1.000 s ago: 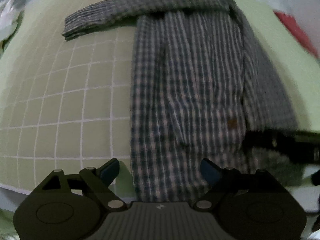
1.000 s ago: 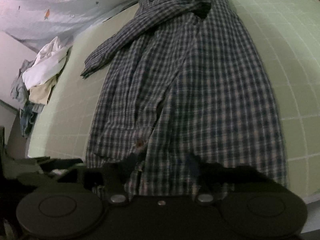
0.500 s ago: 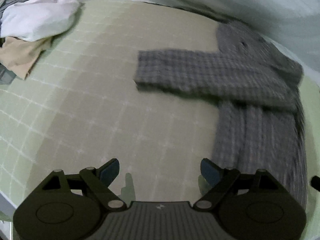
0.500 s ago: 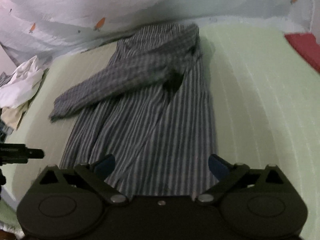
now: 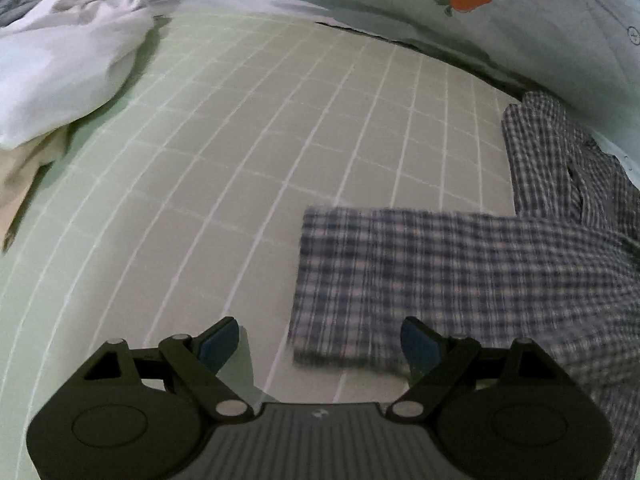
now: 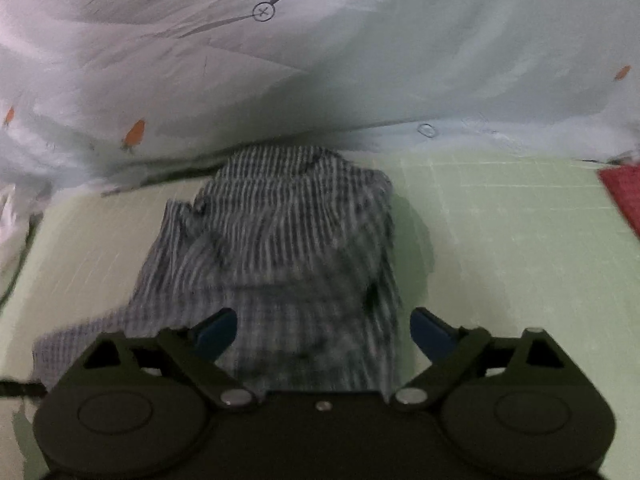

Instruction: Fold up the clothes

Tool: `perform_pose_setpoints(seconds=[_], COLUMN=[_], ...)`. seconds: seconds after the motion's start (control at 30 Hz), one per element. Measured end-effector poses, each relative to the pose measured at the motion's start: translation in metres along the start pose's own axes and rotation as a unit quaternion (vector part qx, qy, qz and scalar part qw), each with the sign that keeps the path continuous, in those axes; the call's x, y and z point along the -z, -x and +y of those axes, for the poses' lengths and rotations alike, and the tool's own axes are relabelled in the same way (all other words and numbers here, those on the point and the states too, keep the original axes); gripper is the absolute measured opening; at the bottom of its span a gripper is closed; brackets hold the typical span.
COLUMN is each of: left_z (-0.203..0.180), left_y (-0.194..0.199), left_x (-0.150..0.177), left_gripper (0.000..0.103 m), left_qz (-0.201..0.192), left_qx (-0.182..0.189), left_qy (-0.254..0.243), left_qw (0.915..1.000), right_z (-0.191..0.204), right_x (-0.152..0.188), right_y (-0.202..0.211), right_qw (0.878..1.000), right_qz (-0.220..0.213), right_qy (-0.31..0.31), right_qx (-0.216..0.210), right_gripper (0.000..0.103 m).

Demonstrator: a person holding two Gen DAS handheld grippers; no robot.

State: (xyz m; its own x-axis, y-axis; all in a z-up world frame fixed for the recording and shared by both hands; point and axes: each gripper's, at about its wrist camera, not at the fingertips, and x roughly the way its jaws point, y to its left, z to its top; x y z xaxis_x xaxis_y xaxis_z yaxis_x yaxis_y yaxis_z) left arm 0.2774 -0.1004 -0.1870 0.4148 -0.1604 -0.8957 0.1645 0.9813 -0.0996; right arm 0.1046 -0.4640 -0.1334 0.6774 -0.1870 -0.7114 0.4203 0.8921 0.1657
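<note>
Left gripper gapes wide and empty over the sleeve cuff; right gripper, jaws just narrowing, wide above the checked shirt.

surface: green gridded mat | on it: plaid shirt, white garment

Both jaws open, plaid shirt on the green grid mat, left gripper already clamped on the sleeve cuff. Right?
Not quite. The left gripper is not clamped on anything: in the left wrist view its jaws stand wide apart, with the sleeve cuff lying flat on the green grid mat just ahead of them. The rest holds: the right gripper is open too, over the plaid shirt.
</note>
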Motion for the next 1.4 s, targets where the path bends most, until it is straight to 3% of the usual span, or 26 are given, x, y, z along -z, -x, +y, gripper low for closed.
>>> perform_pose_setpoints(seconds=[0.1,0.17,0.23,0.3,0.37,0.43,0.6,0.8,0.9,1.0,1.13,1.23,1.4], left_z=[0.000,-0.003,-0.009,-0.009,-0.011,-0.015,-0.024,-0.029,-0.030,-0.027,-0.012,-0.013,-0.012], left_y=[-0.009,-0.011,-0.011,-0.009,-0.008,-0.001,0.056,0.144,0.159,0.150,0.132,0.115,0.060], left_x=[-0.011,-0.015,-0.017,-0.017,-0.019,-0.023,-0.050,-0.087,-0.101,-0.110,-0.123,-0.128,-0.127], left_gripper=[0.087,0.078,0.048,0.013,0.005,0.005,0.005,0.004,0.005,0.005,0.004,0.005,0.005], left_qz=[-0.009,-0.018,-0.034,-0.040,-0.047,-0.062,-0.148,-0.284,-0.315,-0.310,-0.288,-0.279,-0.225], left_qx=[0.006,-0.002,-0.016,0.013,0.024,0.015,0.005,-0.001,-0.015,-0.030,-0.010,-0.010,-0.032], left_qy=[0.001,-0.012,-0.027,-0.022,-0.022,-0.023,-0.016,-0.016,-0.023,-0.014,0.029,0.027,0.024], left_qw=[0.9999,0.9998,0.9989,0.9989,0.9984,0.9977,0.9888,0.9586,0.9488,0.9500,0.9572,0.9599,0.9737], right_z=[-0.005,-0.007,-0.009,-0.013,-0.017,-0.019,-0.013,-0.006,0.007,0.019,0.031,0.034,0.035], right_x=[-0.016,-0.022,-0.025,-0.027,-0.032,-0.038,-0.056,-0.086,-0.100,-0.109,-0.114,-0.117,-0.098], right_y=[-0.026,-0.036,-0.040,-0.040,-0.039,-0.036,-0.020,0.003,0.007,-0.006,-0.027,-0.046,-0.100], right_qw=[1.000,1.000,0.999,0.999,0.998,0.997,0.995,0.984,0.980,0.979,0.981,0.984,0.992], right_qz=[0.013,0.014,0.010,0.001,-0.011,-0.023,-0.065,-0.121,-0.138,-0.133,-0.123,-0.110,-0.051], right_qy=[-0.013,-0.016,-0.014,-0.013,-0.020,-0.023,0.000,-0.020,-0.011,-0.003,0.017,0.020,0.030], right_qx=[-0.012,-0.019,-0.030,-0.044,-0.056,-0.065,-0.078,-0.127,-0.143,-0.152,-0.146,-0.137,-0.114], right_gripper=[0.052,0.032,0.006,0.004,0.002,0.002,0.001,0.001,0.001,0.001,0.001,0.001,0.002])
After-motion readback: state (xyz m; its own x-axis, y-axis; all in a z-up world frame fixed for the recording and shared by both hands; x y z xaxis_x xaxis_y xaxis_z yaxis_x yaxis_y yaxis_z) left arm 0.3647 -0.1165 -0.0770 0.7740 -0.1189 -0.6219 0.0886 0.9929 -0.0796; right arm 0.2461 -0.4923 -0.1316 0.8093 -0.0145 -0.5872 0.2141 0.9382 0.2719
